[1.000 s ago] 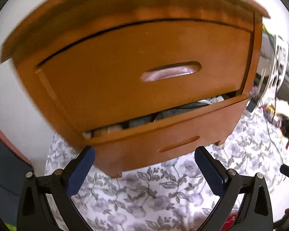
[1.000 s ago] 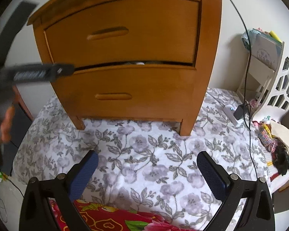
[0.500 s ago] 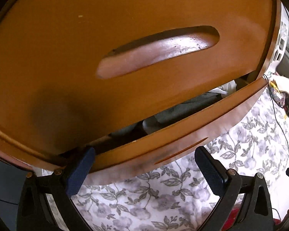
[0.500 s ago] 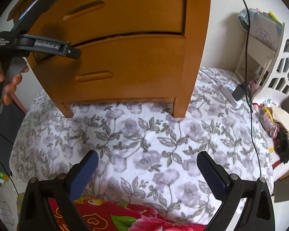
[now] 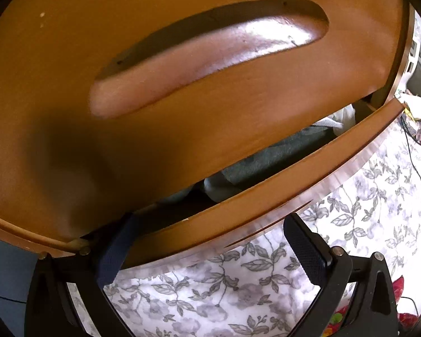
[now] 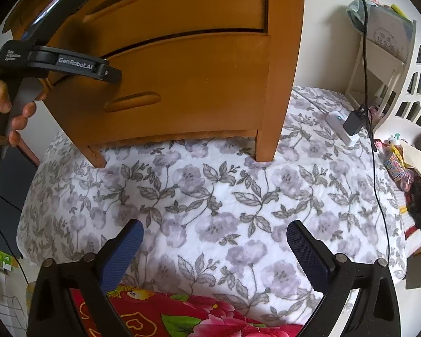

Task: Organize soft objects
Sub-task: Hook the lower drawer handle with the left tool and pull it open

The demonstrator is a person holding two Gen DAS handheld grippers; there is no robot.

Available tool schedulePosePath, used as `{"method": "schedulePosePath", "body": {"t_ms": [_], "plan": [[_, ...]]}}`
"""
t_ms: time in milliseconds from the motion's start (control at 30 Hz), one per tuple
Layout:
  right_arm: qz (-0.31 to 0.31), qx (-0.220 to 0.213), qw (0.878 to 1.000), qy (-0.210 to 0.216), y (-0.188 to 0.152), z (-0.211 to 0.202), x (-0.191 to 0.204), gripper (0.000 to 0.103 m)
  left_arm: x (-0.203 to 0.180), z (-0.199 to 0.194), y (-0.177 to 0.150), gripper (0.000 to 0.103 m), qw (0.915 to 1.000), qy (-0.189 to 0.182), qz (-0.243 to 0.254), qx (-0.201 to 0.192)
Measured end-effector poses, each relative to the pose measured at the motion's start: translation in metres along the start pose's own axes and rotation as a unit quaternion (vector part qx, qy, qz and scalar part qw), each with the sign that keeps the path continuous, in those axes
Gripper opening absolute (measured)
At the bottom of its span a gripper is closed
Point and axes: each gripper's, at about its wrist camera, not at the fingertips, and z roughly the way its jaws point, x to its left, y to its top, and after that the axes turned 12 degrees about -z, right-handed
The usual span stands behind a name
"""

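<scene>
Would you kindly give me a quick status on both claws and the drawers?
Left claw open, one finger tucked into the gap above the lower drawer. Right claw open, empty, over the floral sheet. Folded clothes visible inside the gap.

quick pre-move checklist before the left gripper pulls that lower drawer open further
1. Left gripper open: ok, jaws wide.
2. Left finger hooked behind the lower drawer front: cannot tell; it sits at the gap, under the upper drawer.
3. Clothes in the lower drawer clear of the finger: ok, they lie further right.
4. Right gripper out of the way: ok, open, empty, over the floral bedspread.
5. Space in front of the drawer: ok, only bedspread there.
</scene>
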Motion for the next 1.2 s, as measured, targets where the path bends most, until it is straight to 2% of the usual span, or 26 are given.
{"method": "schedulePosePath", "body": {"t_ms": [233, 533, 700, 833, 967, 1200], "plan": [[0.003, 0.006, 1.000, 0.004, -0.001, 0.004, 0.001, 0.103, -0.009, 0.001, -0.002, 0.103, 0.9988, 0.017, 0.044, 0.008], [0.002, 0.011, 1.000, 0.007, -0.002, 0.008, 0.004, 0.103, -0.007, 0.002, 0.002, 0.103, 0.9970, -0.012, 0.069, 0.033], [0.002, 0.011, 1.000, 0.005, -0.001, 0.007, 0.003, 0.103, -0.004, 0.007, 0.001, 0.103, 0.9967, -0.040, 0.053, 0.046], [0.008, 0.014, 1.000, 0.001, 0.000, 0.008, -0.001, 0.103, -0.007, 0.008, -0.005, 0.103, 0.9964, -0.035, 0.061, 0.046], [0.005, 0.016, 1.000, 0.004, 0.000, 0.008, 0.002, 0.103, -0.006, 0.009, -0.005, 0.103, 0.9965, -0.046, 0.042, 0.055], [0.001, 0.011, 1.000, 0.001, 0.000, 0.001, 0.004, 0.103, -0.010, 0.008, -0.017, 0.103, 0.9966, -0.036, 0.051, 0.053]]}}
